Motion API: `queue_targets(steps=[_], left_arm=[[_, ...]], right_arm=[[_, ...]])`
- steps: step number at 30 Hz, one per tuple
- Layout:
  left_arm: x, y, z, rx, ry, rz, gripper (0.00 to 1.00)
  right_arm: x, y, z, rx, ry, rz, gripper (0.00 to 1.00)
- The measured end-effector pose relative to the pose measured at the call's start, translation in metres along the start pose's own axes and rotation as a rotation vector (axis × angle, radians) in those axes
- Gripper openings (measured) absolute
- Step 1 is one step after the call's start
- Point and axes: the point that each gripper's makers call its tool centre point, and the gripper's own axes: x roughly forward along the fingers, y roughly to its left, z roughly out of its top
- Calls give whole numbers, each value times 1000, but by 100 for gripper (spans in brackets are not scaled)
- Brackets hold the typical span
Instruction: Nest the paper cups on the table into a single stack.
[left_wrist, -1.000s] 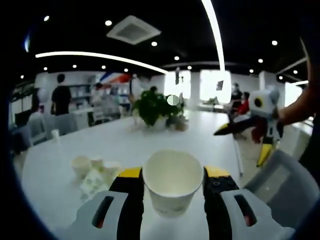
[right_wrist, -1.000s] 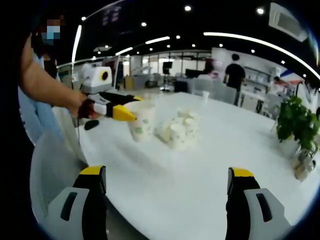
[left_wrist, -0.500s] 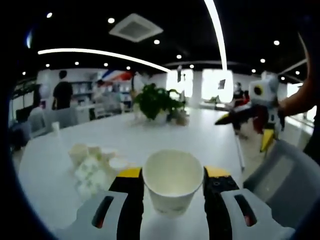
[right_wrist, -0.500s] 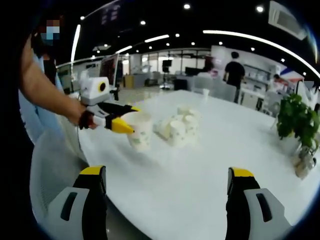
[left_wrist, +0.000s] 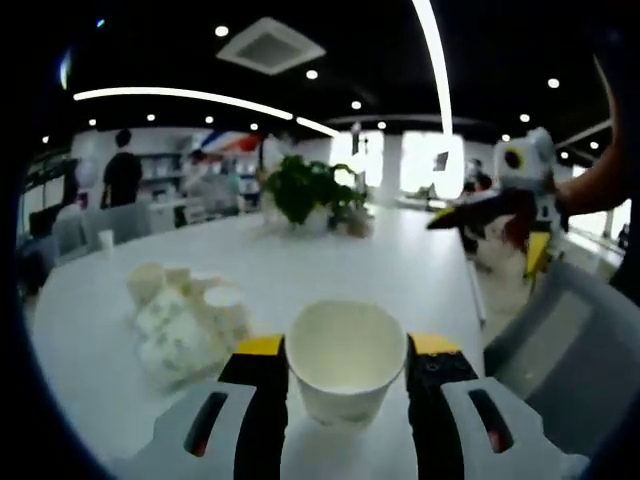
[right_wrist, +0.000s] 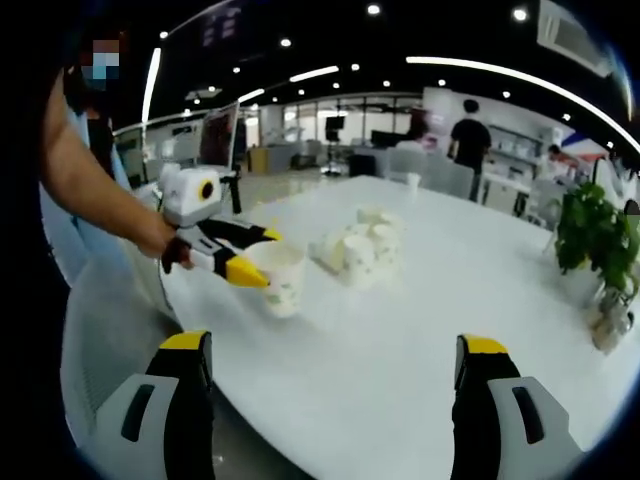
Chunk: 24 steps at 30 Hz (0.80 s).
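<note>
Barely getting started, judging by the layout: no stack forming anywhere yet, most of the work waiting. Carrying one paper cup (left_wrist: 346, 362) clamped between the jaws of the left gripper (left_wrist: 345, 372), mouth up, long axis running upright from base to rim, tilted slightly if at all (hard calling it closer through the fisheye). Hovering with that cup at the table's (right_wrist: 420, 330) near edge, seen from the right gripper view as the left gripper (right_wrist: 250, 255) pinching the cup (right_wrist: 278, 280) just above or on the tabletop; contact underneath impossible to tell. Lying farther in from that edge, toward the table's middle, a loose cluster of cups (left_wrist: 180, 320) bunched together, some upright, some seemingly tipped, exact count unclear; the same cluster (right_wrist: 362, 245) sitting close beside the held cup in the right gripper view. Standing off near the far edge, one more small cup (left_wrist: 106, 240) apart from the rest, plus a potted plant (left_wrist: 305, 190). Idling with the right gripper (right_wrist: 335, 370), jaws spread wide with nothing between them, above the near edge. Remaining, as a judgement: bringing the held cup to the cluster, then nesting each cup mouth-up into one column.
</note>
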Motion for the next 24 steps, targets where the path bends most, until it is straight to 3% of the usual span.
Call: queue_targets(steps=[13,17,21,24], left_arm=[[6,-1,-27,25,38,-7,43],[6,-2,-38,20,76,-17,42],[6,-3,-37,0,66,-17,48],[5,-4,-32,-15,46,-16,59]], right_arm=[[-5,-4,-3,2,11,-10,100],[-5,-4,-4,1,18,-10,100],[-4,-4,-4,1,18,-10,100],[-3,-4,-2,-1,16,-8,100]])
